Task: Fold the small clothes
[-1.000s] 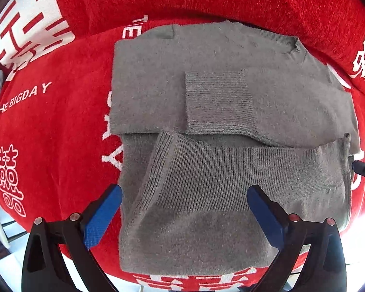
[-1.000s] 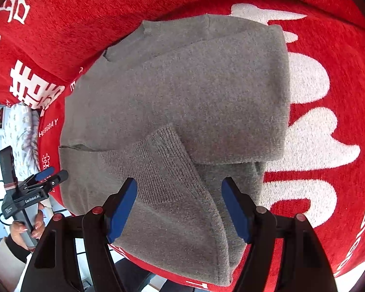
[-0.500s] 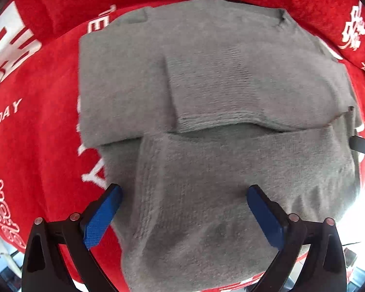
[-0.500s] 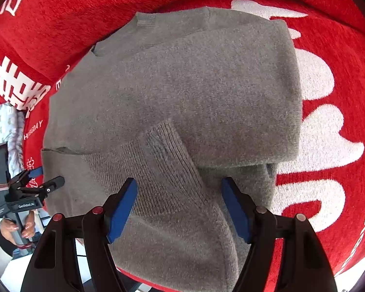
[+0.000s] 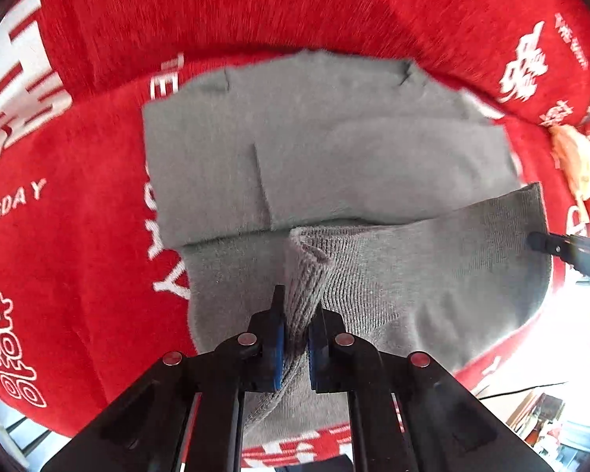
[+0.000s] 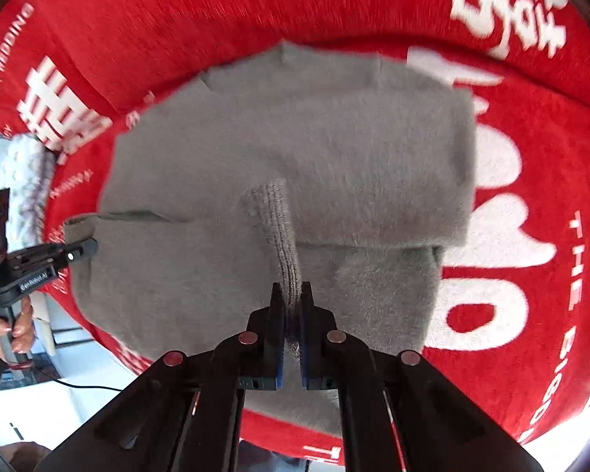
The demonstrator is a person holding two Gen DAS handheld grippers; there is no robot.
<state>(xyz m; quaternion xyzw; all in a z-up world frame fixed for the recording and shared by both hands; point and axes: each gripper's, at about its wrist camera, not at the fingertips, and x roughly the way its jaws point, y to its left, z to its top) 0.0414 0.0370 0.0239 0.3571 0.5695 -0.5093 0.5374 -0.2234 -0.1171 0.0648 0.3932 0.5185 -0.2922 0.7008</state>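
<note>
A grey knitted sweater (image 5: 334, 157) lies folded on a red blanket (image 5: 78, 236), its sleeves laid across the body. My left gripper (image 5: 295, 306) has its jaws closing tight on the ribbed hem (image 5: 306, 275), which bunches up between the blue pads. The right gripper (image 5: 539, 242) shows at the hem's far right corner. In the right wrist view my right gripper (image 6: 291, 295) pinches a ridge of the same ribbed hem (image 6: 283, 236) of the sweater (image 6: 295, 149). There the left gripper (image 6: 84, 249) grips the hem's left corner. The hem is raised off the blanket.
White lettering covers the red blanket (image 6: 531, 275). A tan object (image 5: 574, 161) lies at the right edge. A white patterned cloth (image 6: 23, 181) sits at the left, and a person's hand (image 6: 15, 326) holds the left gripper's handle. The blanket's near edge drops to a pale floor.
Both grippers went from wide open over the hem to shut on it. The hem is now pinched into ridges and lifted, and both cameras have risen slightly.
</note>
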